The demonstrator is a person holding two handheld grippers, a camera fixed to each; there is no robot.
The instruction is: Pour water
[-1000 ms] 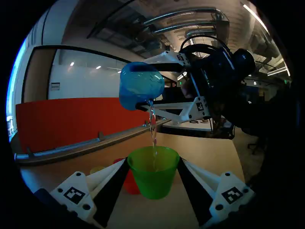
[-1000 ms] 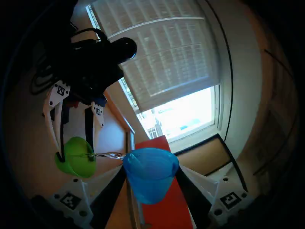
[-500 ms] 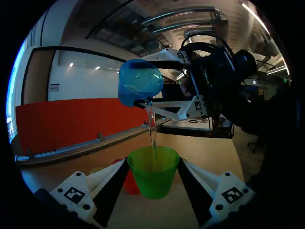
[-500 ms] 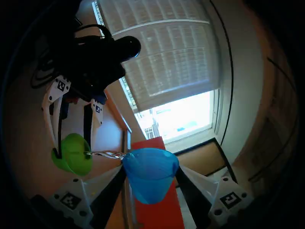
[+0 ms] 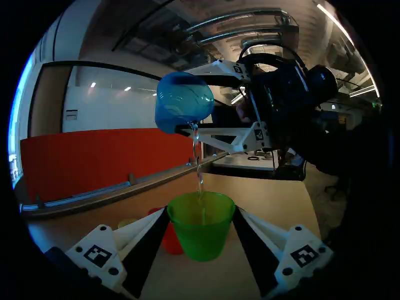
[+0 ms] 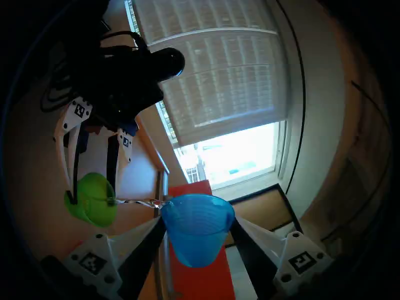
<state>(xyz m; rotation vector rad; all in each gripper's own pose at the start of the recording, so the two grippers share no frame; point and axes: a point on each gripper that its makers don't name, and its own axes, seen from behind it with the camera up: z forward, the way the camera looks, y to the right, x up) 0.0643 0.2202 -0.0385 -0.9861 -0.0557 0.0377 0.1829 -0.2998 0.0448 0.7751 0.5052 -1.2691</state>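
Pour is mid-flow here. The right gripper (image 6: 197,221) is clamped on the blue cup (image 6: 197,242), a finger pressing each side. In the left gripper view that cup sits upper middle, tipped well over. A thin stream of water (image 5: 197,165) drops from its lip into the green cup (image 5: 201,235). The left gripper (image 5: 200,212) pinches that one upright between both fingers at bottom centre, over the wooden table (image 5: 275,200).

To do this bit well, I'd hold the green cup level and dead steady, with the blue lip right above the middle of the green mouth. I'd also add tilt slowly as the stream thins, so it doesn't dribble down the blue wall. The water looks to land about mid-mouth, so there's some margin.

Stuff I can't make out:
- the water level in the green cup
- how much is left in the blue one
- whether the green cup's base rests on the table or hangs just above it

A red cup (image 5: 172,241) behind the green one is mostly hidden. The hand on the right gripper is just a dark blob.
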